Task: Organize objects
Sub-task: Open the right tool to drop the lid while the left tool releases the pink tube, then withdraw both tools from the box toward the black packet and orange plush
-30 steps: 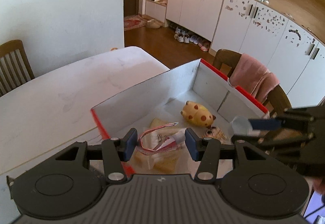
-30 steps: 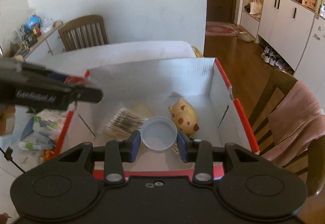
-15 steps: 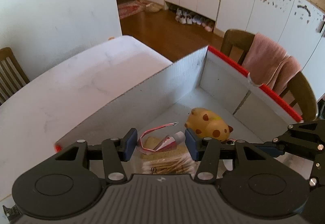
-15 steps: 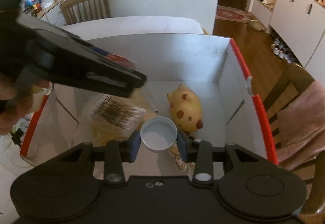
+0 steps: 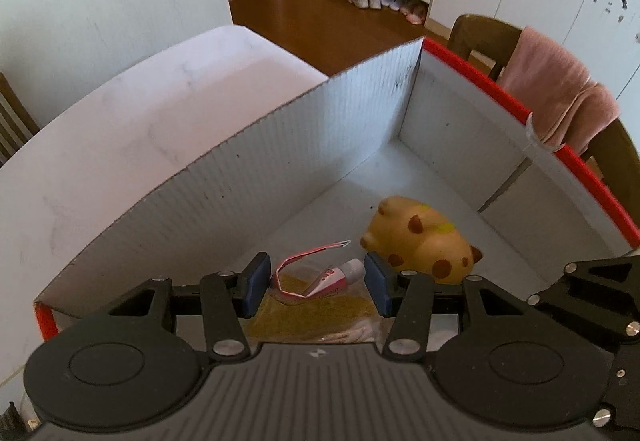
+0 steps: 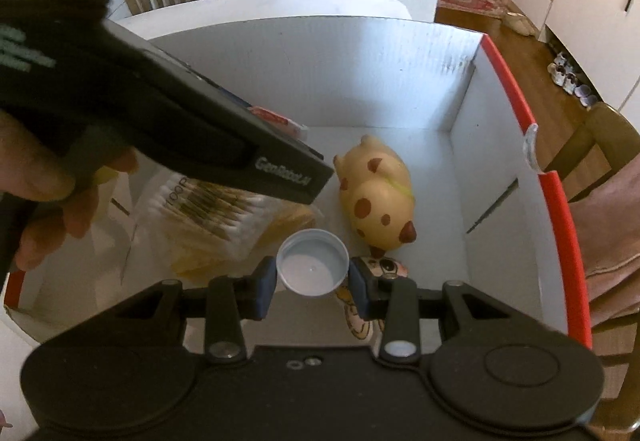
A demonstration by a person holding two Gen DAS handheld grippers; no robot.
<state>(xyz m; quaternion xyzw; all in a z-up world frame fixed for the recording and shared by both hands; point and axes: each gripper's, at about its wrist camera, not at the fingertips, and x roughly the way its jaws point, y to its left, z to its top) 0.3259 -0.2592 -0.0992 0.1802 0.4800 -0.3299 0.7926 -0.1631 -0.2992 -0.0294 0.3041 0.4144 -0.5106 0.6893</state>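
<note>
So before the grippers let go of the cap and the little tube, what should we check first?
1. Right gripper has the white cap between its pads: ok.
2. Left gripper holds the small tube with its pink wrapper: ok.
3. Both grippers are over the inside of the box, not the table: ok.
4. Bare box floor under the cap: not ok; a cartoon sticker and the bag of cotton swabs lie close below.
5. Tube is clear of the spotted toy pig: cannot tell; the pig sits right beside the right pad.
6. The two grippers are clear of each other: ok, but close.
</note>
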